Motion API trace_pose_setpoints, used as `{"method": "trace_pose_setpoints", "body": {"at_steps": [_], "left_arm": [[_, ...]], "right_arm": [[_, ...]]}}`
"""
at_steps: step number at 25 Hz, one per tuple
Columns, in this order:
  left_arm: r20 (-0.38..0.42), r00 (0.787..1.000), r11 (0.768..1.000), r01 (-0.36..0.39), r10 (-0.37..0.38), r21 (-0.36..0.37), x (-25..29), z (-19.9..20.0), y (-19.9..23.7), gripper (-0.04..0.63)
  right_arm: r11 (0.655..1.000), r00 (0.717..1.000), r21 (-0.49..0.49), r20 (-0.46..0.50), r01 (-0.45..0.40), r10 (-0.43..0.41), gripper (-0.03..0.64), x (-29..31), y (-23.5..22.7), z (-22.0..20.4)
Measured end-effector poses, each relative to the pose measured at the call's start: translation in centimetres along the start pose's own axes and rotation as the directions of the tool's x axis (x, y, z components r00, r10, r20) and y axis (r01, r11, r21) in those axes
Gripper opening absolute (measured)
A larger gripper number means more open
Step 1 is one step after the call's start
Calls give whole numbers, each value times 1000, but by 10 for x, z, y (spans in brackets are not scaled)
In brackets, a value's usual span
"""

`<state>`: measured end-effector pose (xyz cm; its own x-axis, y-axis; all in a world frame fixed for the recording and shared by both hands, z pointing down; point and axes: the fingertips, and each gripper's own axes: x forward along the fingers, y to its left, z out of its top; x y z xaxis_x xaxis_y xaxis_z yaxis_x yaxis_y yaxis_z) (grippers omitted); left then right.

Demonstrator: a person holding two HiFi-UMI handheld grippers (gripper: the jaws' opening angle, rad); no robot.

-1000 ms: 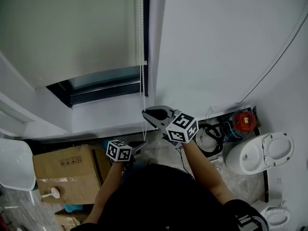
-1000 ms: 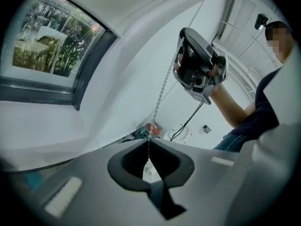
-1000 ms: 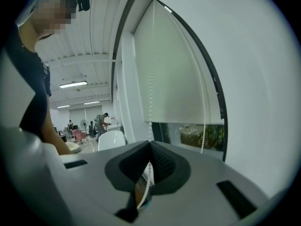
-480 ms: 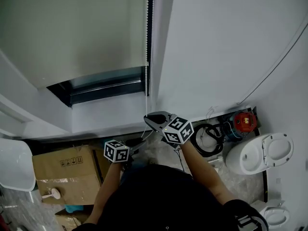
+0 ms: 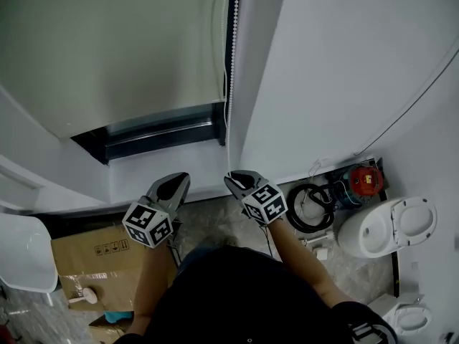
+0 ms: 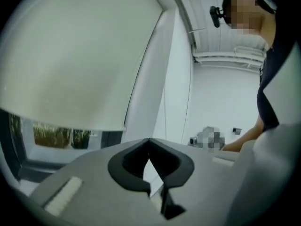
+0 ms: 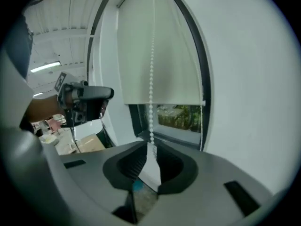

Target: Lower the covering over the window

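Room: you are standing in a white-walled bathroom facing a window [image 5: 161, 124], with a cardboard box [image 5: 79, 253] and a toilet [image 5: 391, 228] down on the floor.
Left gripper [image 5: 181, 178] [image 6: 149, 140]: it is hovering just beside the right one. Its jaws have just been closing, and the tips are meeting on nothing.
Right gripper [image 5: 231, 179] [image 7: 149, 145]: its jaws are pinching narrow on the chain's lower end.
Bead chain [image 5: 231, 49] [image 7: 151, 79]: it is hanging down the blind's right edge.
Blind [image 5: 115, 49] [image 7: 160, 55]: it is covering most of the window, leaving a dark strip of glass bare below.
Step, as I judge it: you are drawing the chain down hand over hand. Bring the left gripper onto the same strand above the right grip before releasing, and keep the pull straight.
Count: two grippers, one chain, one blind, one window.
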<state>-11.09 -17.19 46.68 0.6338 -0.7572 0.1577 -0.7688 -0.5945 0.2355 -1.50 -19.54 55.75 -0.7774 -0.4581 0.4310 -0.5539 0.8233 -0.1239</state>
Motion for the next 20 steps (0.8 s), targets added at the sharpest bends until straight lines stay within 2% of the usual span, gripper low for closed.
{"method": "trace_pose_setpoints", "body": {"at_steps": [2,3,4,6,9,12,15,18,20], "left_arm": [[38,999,996,-40,37,79,4,30,2,11],[50,997,992,-58,52,109,8,40,2,11],[63,996,989,-73,66,130,11,50,3,11],[99,991,983,-102,87,152,18,67,3,11],[169,979,971,-144,112,191,26,98,5,11],[254,961,949,-178,110,262,26,139,-1,11],[323,941,941,-194,99,277,20,174,-8,11],[365,925,942,-211,106,262,11,198,-12,11],[376,920,937,-221,108,272,8,210,-16,11]], "right_arm": [[994,993,14,51,109,-110,67,-11,-17,16],[985,981,24,87,172,-173,96,-20,-26,27],[971,963,31,126,237,-239,97,-30,-35,40],[933,910,44,213,356,-357,97,-55,-49,70],[869,807,67,344,490,-481,97,-97,-61,122],[808,709,59,446,587,-547,95,-136,-64,173],[754,623,44,534,655,-572,76,-165,-54,214],[734,573,50,589,677,-569,59,-180,-39,239],[731,549,62,618,679,-563,20,-187,-30,251]]}}
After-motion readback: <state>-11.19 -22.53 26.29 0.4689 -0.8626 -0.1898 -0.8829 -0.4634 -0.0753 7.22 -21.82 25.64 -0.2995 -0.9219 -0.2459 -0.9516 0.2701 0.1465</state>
